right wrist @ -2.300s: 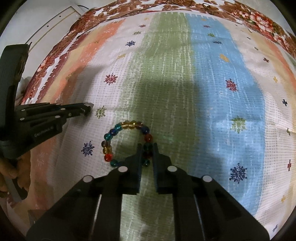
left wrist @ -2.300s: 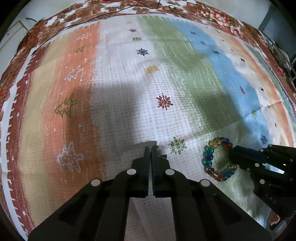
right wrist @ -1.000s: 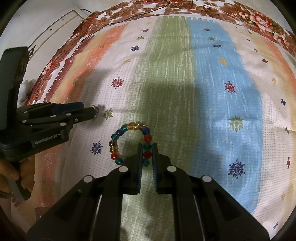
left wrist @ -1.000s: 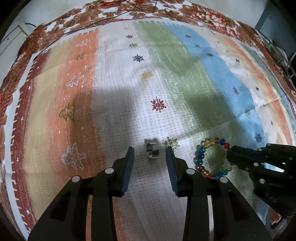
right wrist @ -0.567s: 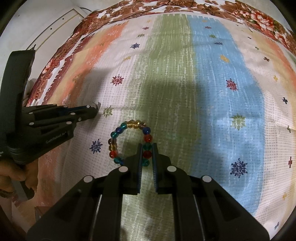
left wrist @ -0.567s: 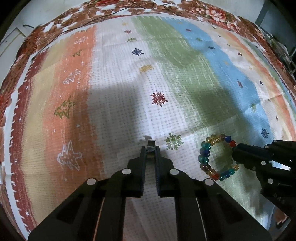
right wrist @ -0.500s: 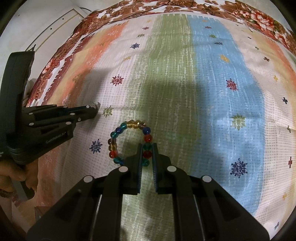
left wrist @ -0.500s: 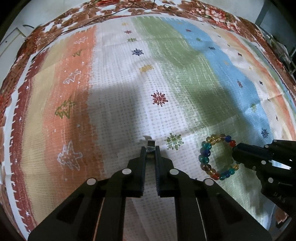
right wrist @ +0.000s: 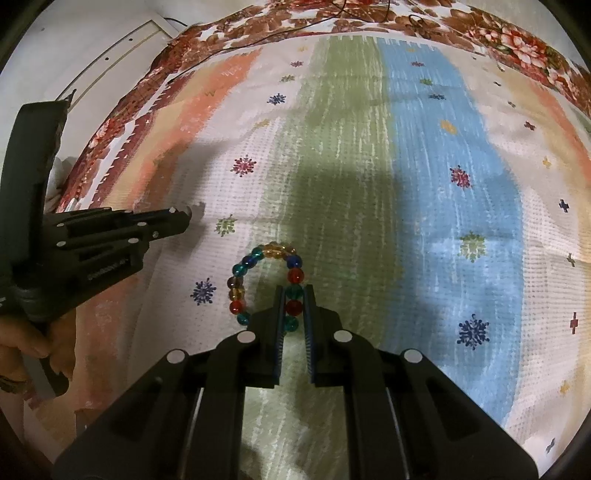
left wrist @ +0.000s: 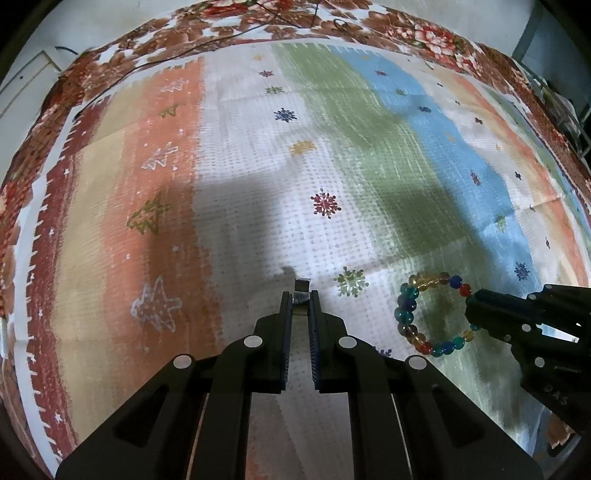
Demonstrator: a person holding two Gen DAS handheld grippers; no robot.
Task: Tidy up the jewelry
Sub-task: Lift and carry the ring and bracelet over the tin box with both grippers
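1. Progress: early by my read. Both pieces gripped, neither put away yet.
2. Left gripper (left wrist: 300, 300) clenched on small metal ring (left wrist: 301, 291), lower centre of left view, low over cloth (left wrist: 258, 177).
3. Right gripper (right wrist: 294, 301) clamped on bead bracelet (right wrist: 266, 282), lower centre of right view; bracelet lies on cloth.
4. Containers: none in view, so destination unknown.

The left tongs (left wrist: 299, 295) pinch a small silver ring (left wrist: 301, 290) between their tips, just above a striped cloth (left wrist: 236, 192) with snowflake and star prints. To the right, a bracelet of coloured beads (left wrist: 432, 314) lies on the cloth, and the right tongs (left wrist: 471, 306) grip its right side. A floral blanket (left wrist: 424, 33) borders the cloth's far edge.
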